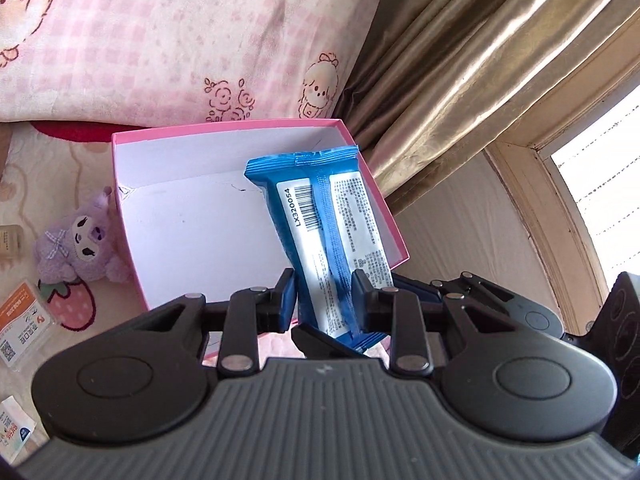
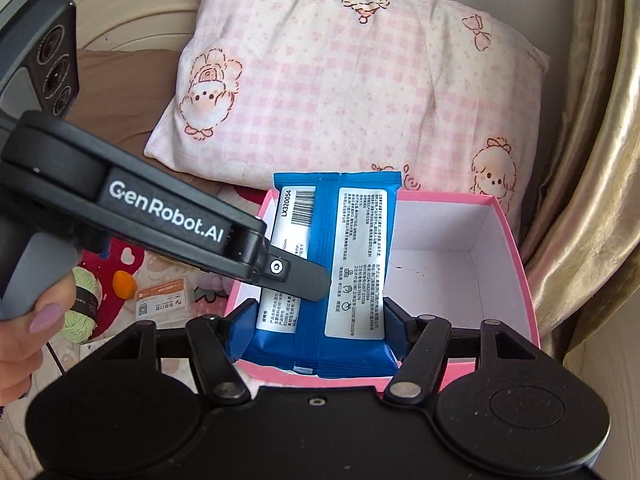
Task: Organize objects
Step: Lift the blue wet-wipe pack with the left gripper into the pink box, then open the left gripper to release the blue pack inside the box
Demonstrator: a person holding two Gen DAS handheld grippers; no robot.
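Observation:
A blue wipes packet (image 1: 328, 236) with white labels stands tilted over the open pink box (image 1: 224, 136). My left gripper (image 1: 323, 292) is shut on the packet's lower part. In the right wrist view my right gripper (image 2: 316, 320) also closes on the sides of the same packet (image 2: 352, 256), above the near rim of the pink box (image 2: 516, 264). The left gripper's finger (image 2: 304, 280) reaches across the packet's face there. The box inside is white and holds nothing else that I can see.
A pink checked pillow (image 2: 344, 92) lies behind the box. A purple plush toy (image 1: 82, 244), cards (image 1: 24, 328) and a sachet (image 1: 16, 432) lie on the bedspread at left. Green yarn (image 2: 82, 308) and an orange ball (image 2: 123, 284) lie left. Gold curtains (image 1: 480, 76) hang at right.

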